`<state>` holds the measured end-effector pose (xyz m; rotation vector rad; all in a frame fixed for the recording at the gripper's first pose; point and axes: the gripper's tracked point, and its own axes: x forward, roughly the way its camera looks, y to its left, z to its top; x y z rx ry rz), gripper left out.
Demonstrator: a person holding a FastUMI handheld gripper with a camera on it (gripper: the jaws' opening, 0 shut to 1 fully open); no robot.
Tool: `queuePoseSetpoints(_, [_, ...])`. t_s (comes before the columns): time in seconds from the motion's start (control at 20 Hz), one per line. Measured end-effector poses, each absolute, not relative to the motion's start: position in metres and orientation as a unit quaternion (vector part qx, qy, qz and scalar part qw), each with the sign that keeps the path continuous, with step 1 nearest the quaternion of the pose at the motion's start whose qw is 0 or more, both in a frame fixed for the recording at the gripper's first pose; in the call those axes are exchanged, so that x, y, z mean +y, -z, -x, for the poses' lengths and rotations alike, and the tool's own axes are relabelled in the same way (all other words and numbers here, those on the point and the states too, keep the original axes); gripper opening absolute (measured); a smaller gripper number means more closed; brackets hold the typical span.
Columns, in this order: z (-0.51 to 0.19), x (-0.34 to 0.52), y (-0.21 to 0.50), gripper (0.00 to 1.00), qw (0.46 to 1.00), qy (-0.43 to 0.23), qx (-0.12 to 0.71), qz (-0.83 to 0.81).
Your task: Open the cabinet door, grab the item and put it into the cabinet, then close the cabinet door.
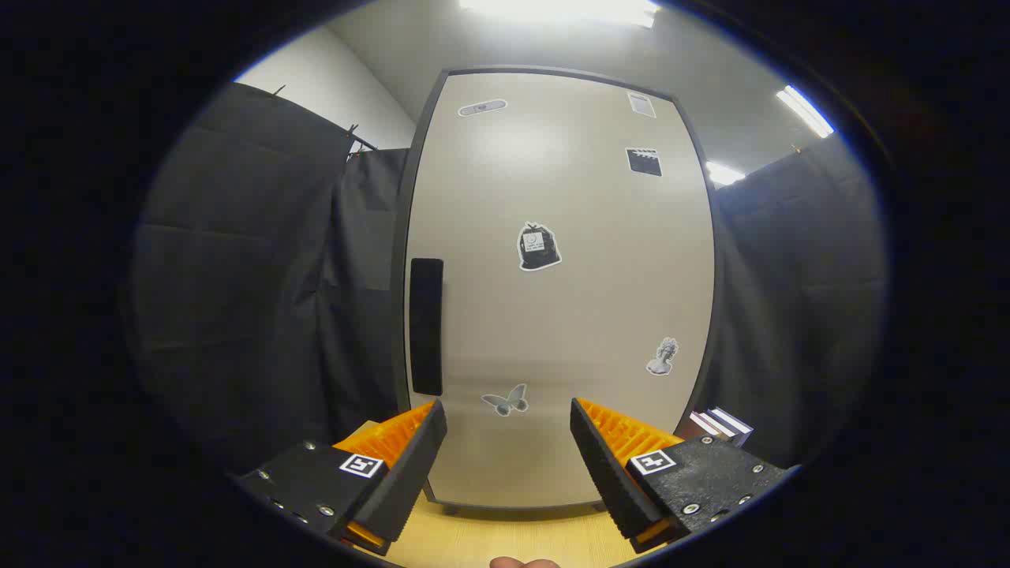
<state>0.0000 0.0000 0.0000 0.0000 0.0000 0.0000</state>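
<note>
The cabinet door (552, 300) stands closed in the middle of the frame, pale and smooth, with a dark frame around it. A black vertical handle (426, 326) sits on its left side, at middle height.

Several stickers are on the door. At the top left is a small oval grey sticker (482, 107), at the top right a pale rectangular one (641, 104), and under that a black clapperboard sticker (644, 162). In the centre is a black bag-shaped sticker (539, 247) with a small white label; its writing is too small to read. Lower right is a grey statue bust sticker (663, 356), and low in the centre a grey butterfly sticker (506, 401). No brand name can be read anywhere.

The gripper (509, 430) is at the bottom of the frame, its fingers wide apart and holding nothing. Each finger carries a small square black-and-white marker. The butterfly sticker shows between the fingertips, beyond them.

Some stacked books (722, 424) lie at the lower right, beside the cabinet and just behind the right finger. The cabinet stands on a light wooden table (505, 536).
</note>
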Motion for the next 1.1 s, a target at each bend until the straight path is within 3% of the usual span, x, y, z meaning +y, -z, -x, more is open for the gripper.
queuePoseSetpoints(1.1, [-0.012,-0.018,0.016,0.98,1.000,0.013,0.015,-0.017])
